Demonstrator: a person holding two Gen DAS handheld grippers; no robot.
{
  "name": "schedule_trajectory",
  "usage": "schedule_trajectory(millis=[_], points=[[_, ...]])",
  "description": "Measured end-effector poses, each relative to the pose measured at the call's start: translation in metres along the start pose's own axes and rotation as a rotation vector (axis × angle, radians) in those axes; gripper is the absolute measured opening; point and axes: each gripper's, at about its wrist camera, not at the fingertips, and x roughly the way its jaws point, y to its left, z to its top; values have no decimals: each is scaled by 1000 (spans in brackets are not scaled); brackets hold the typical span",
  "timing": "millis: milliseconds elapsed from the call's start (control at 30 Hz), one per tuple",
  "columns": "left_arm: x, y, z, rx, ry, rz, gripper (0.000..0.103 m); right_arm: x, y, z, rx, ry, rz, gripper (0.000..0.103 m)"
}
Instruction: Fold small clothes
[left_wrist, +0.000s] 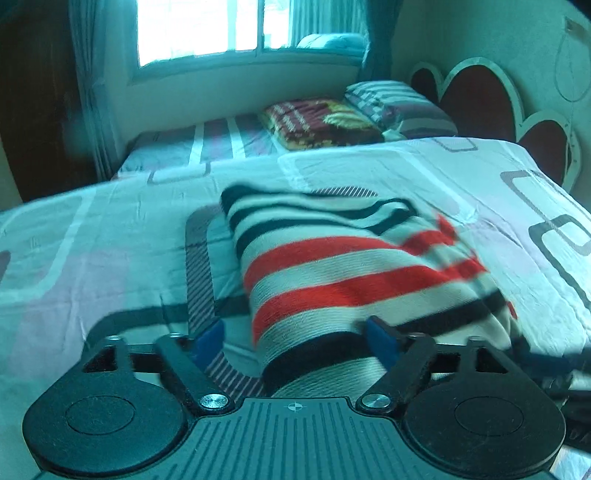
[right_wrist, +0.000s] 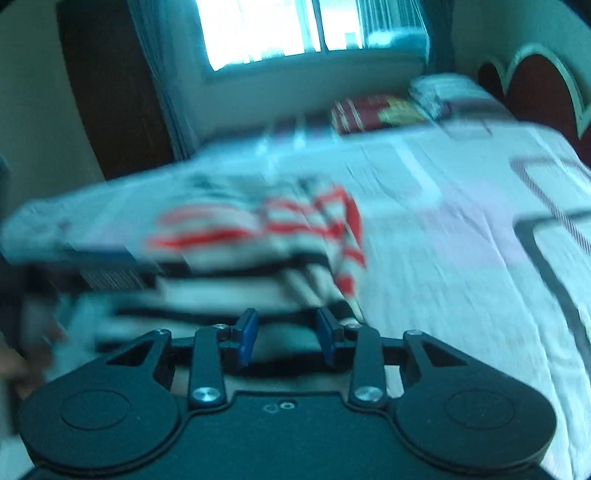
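Observation:
A small knit garment (left_wrist: 332, 266) with white, black and red stripes lies bunched on the pale patterned bedcover (left_wrist: 92, 240). My left gripper (left_wrist: 295, 339) stands wide open over the garment's near end. Its left blue pad (left_wrist: 208, 339) is clear of the cloth and its right pad (left_wrist: 382, 341) sits at the cloth's edge. The right wrist view is blurred. It shows the same garment (right_wrist: 258, 236) crumpled just beyond my right gripper (right_wrist: 287, 338). That gripper's blue pads stand a narrow gap apart, and I see no cloth pinched between them.
The bedcover (right_wrist: 461, 240) stretches away to the right. At the head of the bed lie a striped pillow (left_wrist: 399, 103) and a dark red patterned cushion (left_wrist: 321, 122), below a heart-shaped headboard (left_wrist: 476, 99). Behind are a bright window (left_wrist: 207, 29) and a dark wooden panel (left_wrist: 33, 110).

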Motion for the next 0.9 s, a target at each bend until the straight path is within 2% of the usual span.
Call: schedule_trajectory(millis=[100,167,333,500,633,700,800,900], points=[[0,4,0,-30,20,-5,88,-7,-4,-1,17,6,26,28],[-3,3,3,-28,18,7,88,-14,1,7,15,1,39,31],[-10,1,16,-13,-3,16,87,-27,7,36,26,-95,84,38],[-11,1,39,-9,-62,12,87,4,14,76,-1,-126,84,38],[18,3,51,-8,-25,15,86,39,24,101,-43,-107,71,36],[35,5,51,-13,2,15,85,55,26,103,-66,-92,60,35],[62,7,41,-9,46,22,85,89,19,94,-123,-24,-56,31],[71,11,33,-56,50,-6,87,96,8,82,-116,-54,-32,32]])
